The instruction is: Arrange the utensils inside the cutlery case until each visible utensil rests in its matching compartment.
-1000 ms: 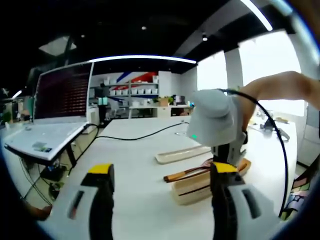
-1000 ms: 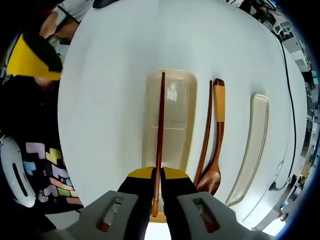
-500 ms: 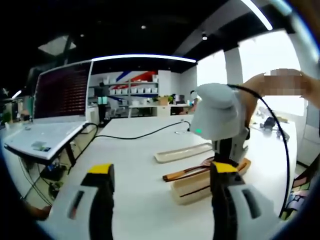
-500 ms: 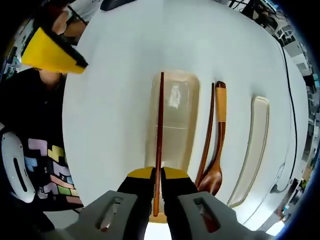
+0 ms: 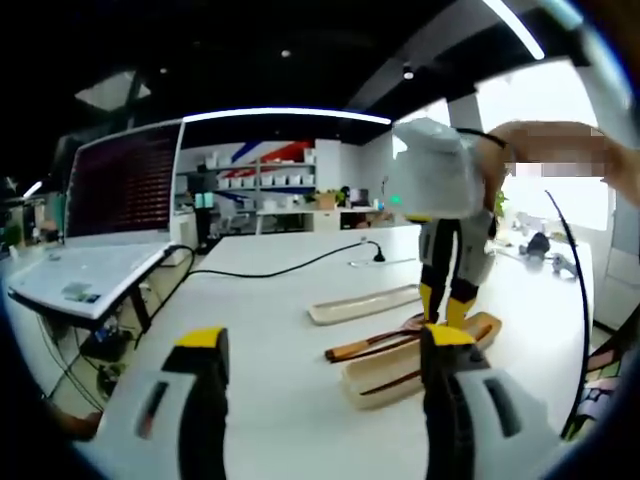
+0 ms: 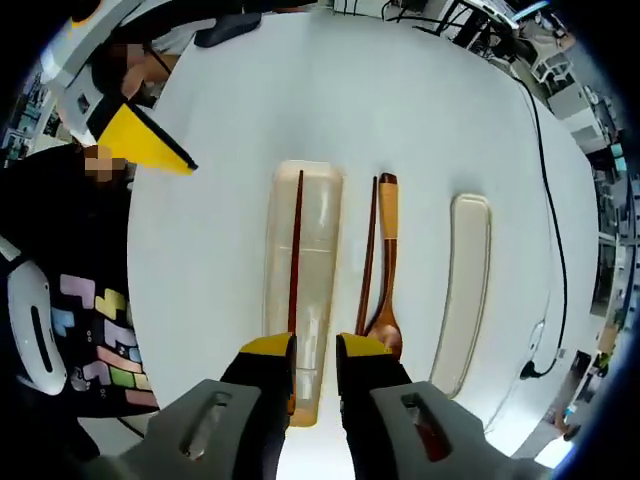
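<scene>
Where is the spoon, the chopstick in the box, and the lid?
spoon [image 6: 383, 268], right gripper view, on the middle of its handle.
chopstick in the box [image 6: 295, 250], right gripper view, on the middle of the stick.
lid [image 6: 462, 290], right gripper view, on its flat middle.

1. We see a pale beige, translucent cutlery case [image 6: 303, 290] and a cream lid [image 6: 463, 285] on a white table [image 6: 420, 120].
2. We note one reddish-brown chopstick [image 6: 294, 250] and another [image 6: 367, 255].
3. We mark a brown spoon [image 6: 385, 270] with a tan handle.
4. We see yellow-tipped grey grippers: the right gripper [image 6: 314, 352] and the left gripper [image 5: 318, 345].
</scene>
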